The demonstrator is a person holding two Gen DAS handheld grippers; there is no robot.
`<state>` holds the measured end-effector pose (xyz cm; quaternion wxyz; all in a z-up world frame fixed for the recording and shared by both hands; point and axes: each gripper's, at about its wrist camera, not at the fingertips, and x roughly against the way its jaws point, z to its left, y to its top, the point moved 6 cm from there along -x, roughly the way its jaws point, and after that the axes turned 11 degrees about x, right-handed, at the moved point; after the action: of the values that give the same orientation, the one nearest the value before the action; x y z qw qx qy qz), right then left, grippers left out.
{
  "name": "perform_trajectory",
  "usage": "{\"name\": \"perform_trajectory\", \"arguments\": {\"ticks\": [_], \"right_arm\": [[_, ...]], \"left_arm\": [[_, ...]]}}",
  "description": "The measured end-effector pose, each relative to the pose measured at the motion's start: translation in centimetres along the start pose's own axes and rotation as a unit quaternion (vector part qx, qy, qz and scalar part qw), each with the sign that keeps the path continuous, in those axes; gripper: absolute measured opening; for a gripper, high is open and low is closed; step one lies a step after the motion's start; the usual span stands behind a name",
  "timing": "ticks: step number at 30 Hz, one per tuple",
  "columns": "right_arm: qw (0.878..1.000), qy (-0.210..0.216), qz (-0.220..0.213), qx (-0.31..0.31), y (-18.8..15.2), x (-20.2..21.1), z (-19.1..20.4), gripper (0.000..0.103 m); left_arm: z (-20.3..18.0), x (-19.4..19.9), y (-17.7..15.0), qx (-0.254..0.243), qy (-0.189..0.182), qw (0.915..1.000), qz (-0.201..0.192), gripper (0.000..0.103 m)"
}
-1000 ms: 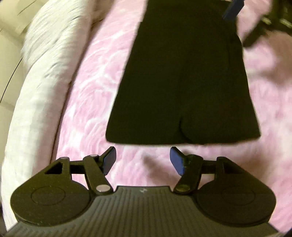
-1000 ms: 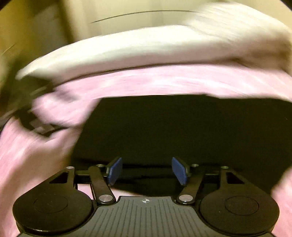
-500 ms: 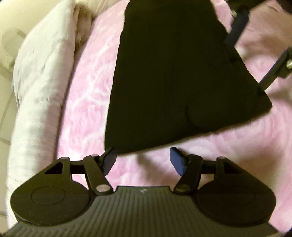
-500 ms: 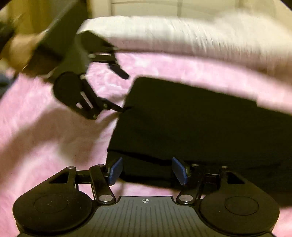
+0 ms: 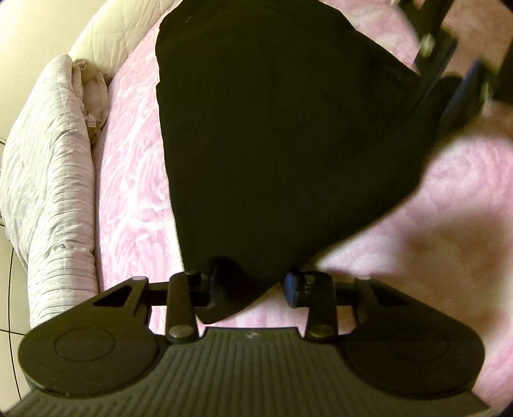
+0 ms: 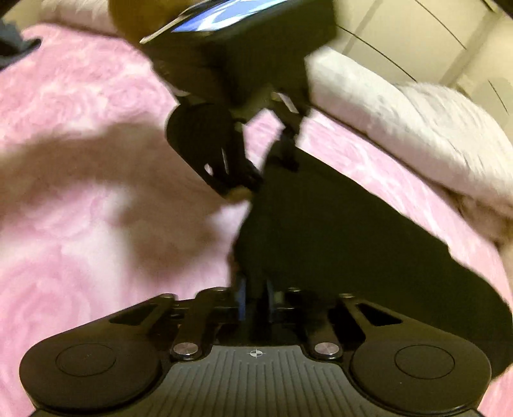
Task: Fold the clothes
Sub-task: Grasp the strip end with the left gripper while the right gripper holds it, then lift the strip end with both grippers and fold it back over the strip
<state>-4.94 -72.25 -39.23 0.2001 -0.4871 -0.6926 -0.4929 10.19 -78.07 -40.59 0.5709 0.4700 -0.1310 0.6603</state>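
Observation:
A black garment (image 5: 282, 134) lies on the pink bedspread (image 5: 134, 179). In the left wrist view its near corner sits between the fingers of my left gripper (image 5: 253, 287), draped over the left finger; the jaws stand partly apart. My right gripper (image 6: 256, 303) is shut on another corner of the black garment (image 6: 336, 243), holding it a little above the bed. My right gripper (image 5: 447, 93) also shows, blurred, at the upper right of the left wrist view. Across the cloth in the right wrist view is my left gripper (image 6: 269, 171).
A rolled striped grey quilt (image 5: 48, 179) runs along the bed's left side, with a cream padded edge (image 5: 112, 29) behind it. The quilt (image 6: 416, 128) also borders the garment's far side. A person's hand (image 6: 128, 22) and a device screen (image 6: 224, 12) top the left gripper.
My right gripper has closed on the garment's corner and lifted it. My left gripper has moved forward over the near corner, and its jaws have narrowed somewhat.

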Motion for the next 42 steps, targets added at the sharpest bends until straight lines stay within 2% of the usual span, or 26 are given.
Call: {"name": "perform_trajectory", "arguments": {"ticks": [4, 6, 8, 10, 12, 17, 18, 20, 22, 29, 30, 32, 33, 34, 37, 39, 40, 41, 42], "right_arm": [[1.000, 0.020, 0.010, -0.013, -1.1, 1.7, 0.2, 0.007], [1.000, 0.019, 0.006, -0.012, -0.3, 1.9, 0.3, 0.010], [1.000, 0.006, 0.002, 0.003, 0.7, 1.4, 0.6, 0.019], [1.000, -0.009, -0.001, 0.027, 1.5, 0.5, 1.4, 0.048], [0.999, -0.018, 0.001, 0.051, 1.7, -0.5, 2.3, 0.056], [0.996, -0.034, -0.021, 0.085, 2.4, -3.1, 3.6, 0.055], [0.995, -0.036, -0.024, 0.087, 2.2, -3.2, 3.4, 0.051], [0.995, -0.033, -0.025, 0.087, 1.5, -3.0, 2.8, 0.024], [0.995, -0.029, -0.026, 0.087, 0.7, -2.7, 2.2, 0.014], [0.995, -0.031, -0.028, 0.096, 0.0, -1.2, 1.3, 0.013], [0.994, -0.032, -0.029, 0.097, -0.1, -0.9, 1.2, 0.015], [0.992, -0.047, -0.035, 0.114, 0.3, -0.6, 1.7, 0.038], [0.990, -0.051, -0.039, 0.126, 0.5, -0.6, 2.2, 0.056], [0.988, -0.052, -0.043, 0.138, 0.7, -0.8, 2.7, 0.060], [0.984, -0.060, -0.045, 0.162, 1.1, -2.4, 3.1, 0.060], [0.988, -0.048, -0.044, 0.141, 1.1, -3.3, 2.1, 0.059], [0.990, -0.042, -0.043, 0.130, 1.1, -3.8, 1.6, 0.037], [0.991, -0.034, -0.044, 0.118, 1.0, -3.9, 1.0, 0.022], [0.993, -0.022, -0.044, 0.105, 0.9, -3.7, 0.4, 0.015]], "left_arm": [[0.3, -0.1, -0.1, -0.001, -0.004, 1.0000, -0.003, 0.035], [0.4, 0.2, -0.3, -0.011, -0.001, 0.9999, -0.007, 0.036], [0.1, 0.3, -0.6, -0.026, 0.003, 0.9996, -0.012, 0.039], [-0.1, 0.3, -0.6, -0.033, 0.004, 0.9993, -0.016, 0.040], [-0.2, 0.1, -0.6, -0.031, 0.003, 0.9994, -0.016, 0.040], [-0.5, 0.0, -0.8, -0.014, 0.011, 0.9996, -0.020, 0.036], [-0.6, 0.1, -0.8, -0.011, 0.012, 0.9997, -0.020, 0.036], [-0.8, 0.3, -0.8, -0.013, 0.013, 0.9996, -0.020, 0.035], [-0.9, 0.4, -0.7, -0.020, 0.014, 0.9995, -0.020, 0.035], [-1.2, 1.0, -0.4, -0.024, 0.009, 0.9997, -0.004, 0.031], [-1.1, 0.9, -0.2, -0.024, 0.008, 0.9997, -0.001, 0.030], [-0.9, 0.6, 0.2, -0.023, 0.007, 0.9997, 0.004, 0.028], [-0.8, 0.4, 0.3, -0.022, 0.007, 0.9997, 0.007, 0.028], [-0.6, 0.3, 0.4, -0.020, 0.006, 0.9997, 0.010, 0.027], [-0.3, 0.0, 0.9, -0.019, 0.007, 0.9996, 0.020, 0.024], [-0.2, -0.1, 1.0, -0.017, 0.007, 0.9994, 0.028, 0.023], [0.1, 0.0, 1.3, -0.015, 0.007, 0.9994, 0.031, 0.021], [0.5, 0.1, 1.8, -0.012, 0.006, 0.9994, 0.032, 0.019], [1.0, 0.2, 2.3, -0.009, 0.006, 0.9993, 0.034, 0.019]]}}
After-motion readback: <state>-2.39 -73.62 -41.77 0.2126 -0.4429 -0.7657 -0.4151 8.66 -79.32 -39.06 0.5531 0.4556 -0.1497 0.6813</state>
